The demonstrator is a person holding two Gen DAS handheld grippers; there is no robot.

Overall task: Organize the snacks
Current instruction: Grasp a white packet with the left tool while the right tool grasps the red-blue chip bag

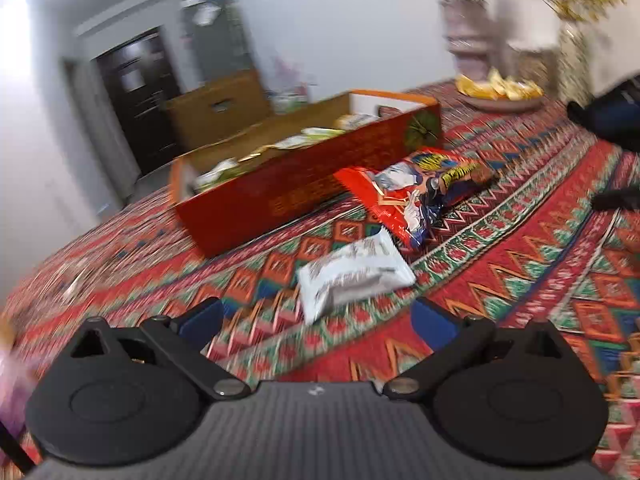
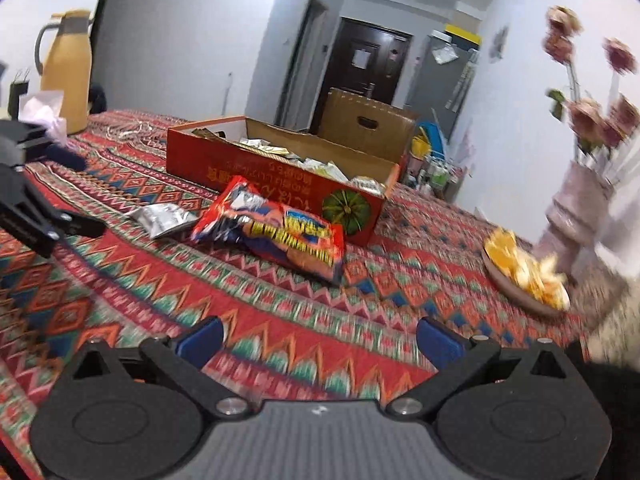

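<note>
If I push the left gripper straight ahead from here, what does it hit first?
Most likely the small silver-white foil snack packet, lying on the patterned red tablecloth just ahead of the open left gripper. The red crinkly snack bag lies beyond. Motion blur leaves depth uncertain.

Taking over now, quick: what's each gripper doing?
Left gripper: open, holding nothing.
Right gripper: open, holding nothing.

The left gripper (image 1: 318,318) hangs above the patterned tablecloth (image 1: 520,264) with its jaws spread wide and nothing between them. Just ahead lies a white packet (image 1: 354,272); beyond it a red snack bag (image 1: 416,192) touches the long red box (image 1: 304,184), which holds several packets. A plate of yellow snacks (image 1: 500,94) sits near the table's far edge.
</note>
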